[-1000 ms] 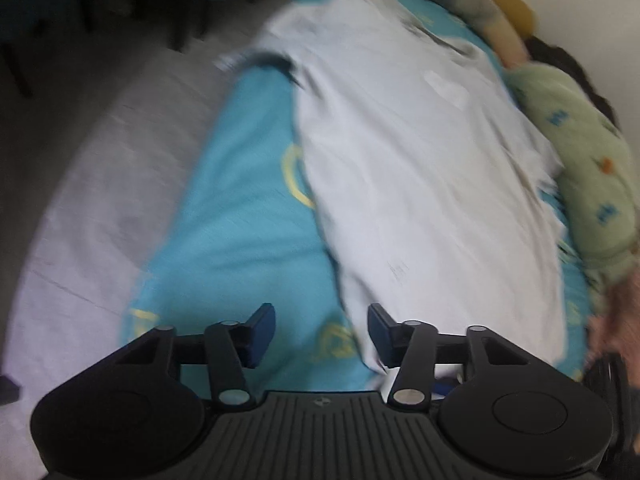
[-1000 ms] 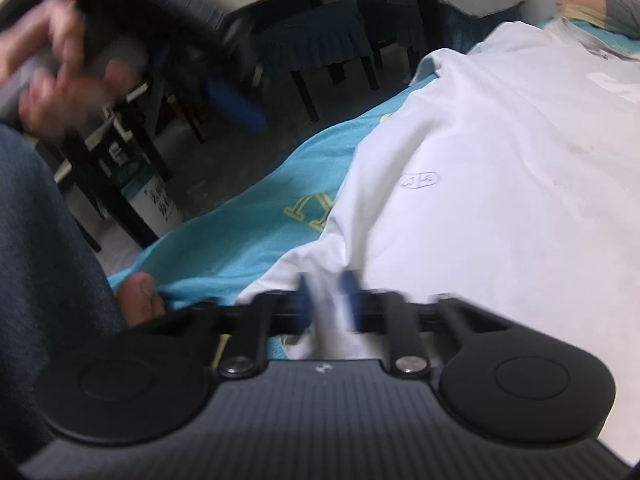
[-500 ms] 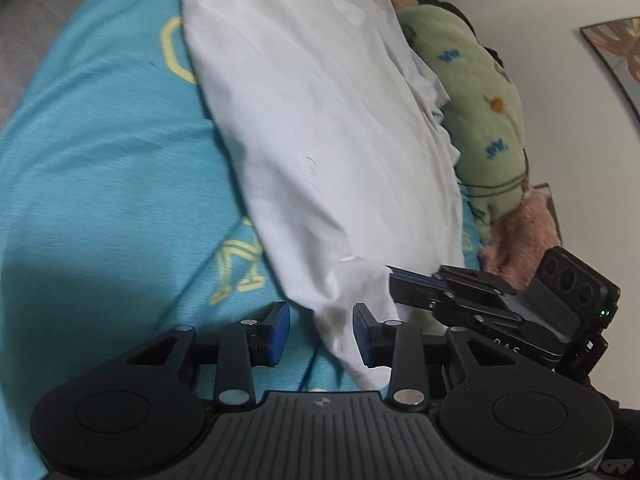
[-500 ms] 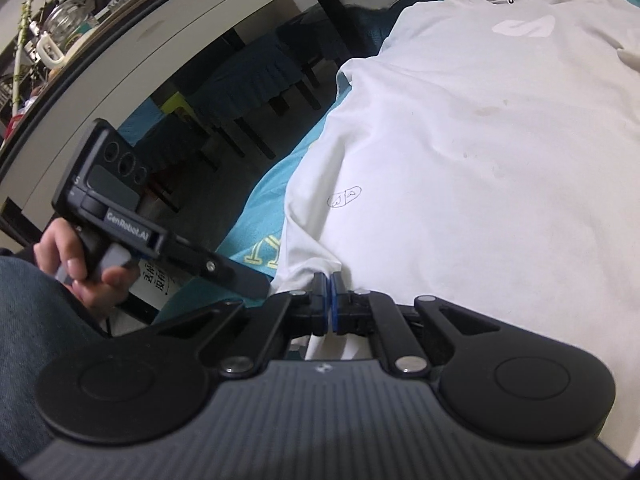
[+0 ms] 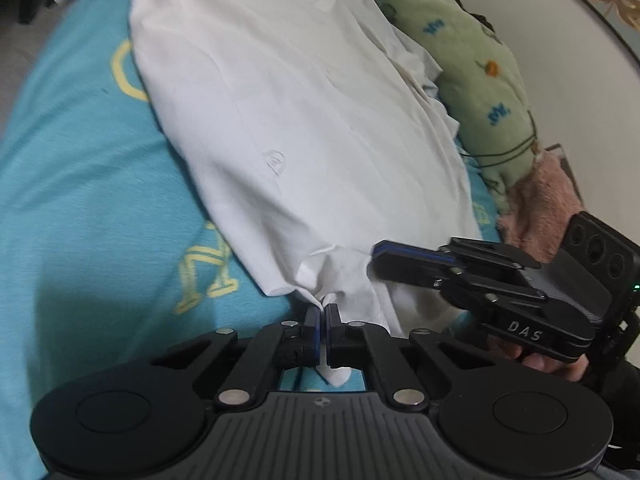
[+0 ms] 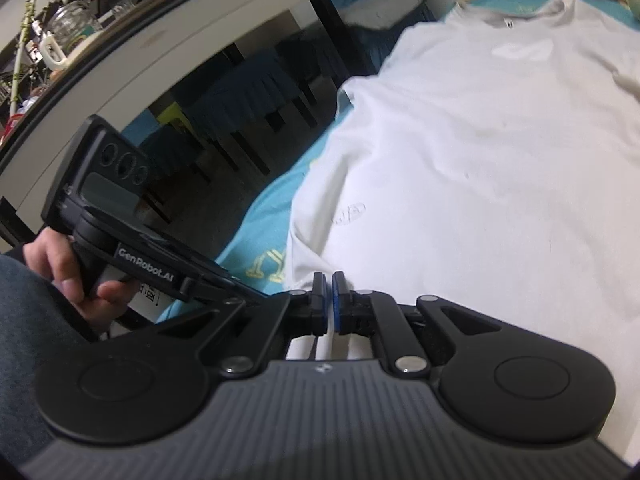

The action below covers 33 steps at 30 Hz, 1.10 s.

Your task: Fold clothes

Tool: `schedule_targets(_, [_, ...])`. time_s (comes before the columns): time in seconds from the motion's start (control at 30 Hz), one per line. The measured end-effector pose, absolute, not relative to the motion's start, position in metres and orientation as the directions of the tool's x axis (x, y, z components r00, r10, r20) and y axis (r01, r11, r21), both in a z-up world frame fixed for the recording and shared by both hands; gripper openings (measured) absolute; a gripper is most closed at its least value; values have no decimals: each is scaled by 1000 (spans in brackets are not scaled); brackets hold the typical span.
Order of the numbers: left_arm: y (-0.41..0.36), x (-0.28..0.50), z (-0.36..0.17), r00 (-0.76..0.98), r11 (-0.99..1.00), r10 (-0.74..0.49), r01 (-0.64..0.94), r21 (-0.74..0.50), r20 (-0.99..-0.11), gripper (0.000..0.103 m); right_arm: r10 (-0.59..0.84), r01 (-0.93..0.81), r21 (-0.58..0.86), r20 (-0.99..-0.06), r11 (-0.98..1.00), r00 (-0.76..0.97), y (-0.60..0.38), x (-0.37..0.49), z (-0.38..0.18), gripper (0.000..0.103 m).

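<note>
A white T-shirt (image 5: 300, 100) lies flat on a teal bed sheet (image 5: 80, 180), collar at the far end. My left gripper (image 5: 323, 308) has its jaws closing tight on the shirt's near hem corner, with bunched cloth pinched between the blue pads. Just to its right, my right gripper (image 5: 378, 254) lies low over the same hem. In the right wrist view the right gripper (image 6: 329, 278) is shut on the edge of the T-shirt (image 6: 480, 160), a strip of white cloth showing between its pads. A hand (image 6: 60, 268) grips the left gripper's handle.
A green plush toy (image 5: 472, 60) and a pink furry one (image 5: 548, 200) lie along the wall side of the bed. Dark chairs (image 6: 260, 80) under a white table (image 6: 200, 32) stand beyond the bed's other edge. A jeans-clad leg (image 6: 24, 320) is at the left.
My left gripper dropped to the hem corner and went from open to shut on it. The right gripper stayed shut on the hem and rolled a little.
</note>
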State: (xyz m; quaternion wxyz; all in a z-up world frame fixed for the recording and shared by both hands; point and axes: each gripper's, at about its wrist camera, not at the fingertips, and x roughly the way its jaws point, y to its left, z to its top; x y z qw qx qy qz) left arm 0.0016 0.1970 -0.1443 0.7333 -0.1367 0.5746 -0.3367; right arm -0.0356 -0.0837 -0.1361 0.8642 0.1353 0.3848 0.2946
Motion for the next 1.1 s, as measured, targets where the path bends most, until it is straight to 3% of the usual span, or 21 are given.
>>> schedule_targets(0.2, [235, -22, -87, 208, 819, -564, 264, -509, -799, 1, 622, -434, 447, -537, 782, 569, -82, -45, -114, 8])
schedule_targets(0.33, [247, -38, -87, 233, 887, -457, 195, -419, -858, 2, 604, -432, 422, -544, 797, 582, -84, -46, -103, 9])
schedule_targets(0.47, [240, -49, -84, 317, 906, -419, 213, -366, -851, 6, 573, -379, 433, -548, 818, 610, -98, -40, -97, 9])
schedule_targets(0.57, [237, -46, -61, 386, 918, -396, 184, -351, -833, 29, 540, -325, 442, -557, 836, 631, -113, -33, -94, 18])
schedule_targets(0.63, [233, -41, -32, 459, 933, -360, 176, -314, -812, 46, 518, -297, 445, -542, 845, 662, -121, -32, -89, 78])
schedule_targets(0.67, [231, -38, -18, 495, 940, -341, 171, -295, -799, 49, 500, -279, 445, -522, 851, 691, -126, -33, -86, 86])
schedule_targets(0.77, [221, -30, 31, 602, 961, -276, 162, -223, -750, 64, 470, -256, 446, -479, 858, 741, -137, -33, -76, 87])
schedule_targets(0.83, [203, -27, 70, 678, 972, -236, 168, -166, -696, 82, 455, -248, 437, -470, 865, 757, -145, -30, -70, 86])
schedule_targets(0.9, [179, -25, 108, 741, 975, -223, 186, -125, -633, 83, 426, -234, 418, -457, 878, 781, -154, -29, -64, 86])
schedule_targets(1.03, [117, -24, 164, 820, 970, -239, 232, -79, -521, 100, 354, -191, 380, -425, 905, 833, -180, -29, -52, 86])
schedule_targets(1.1, [83, -26, 178, 852, 965, -255, 254, -64, -457, 103, 314, -156, 375, -408, 914, 857, -196, -27, -46, 86])
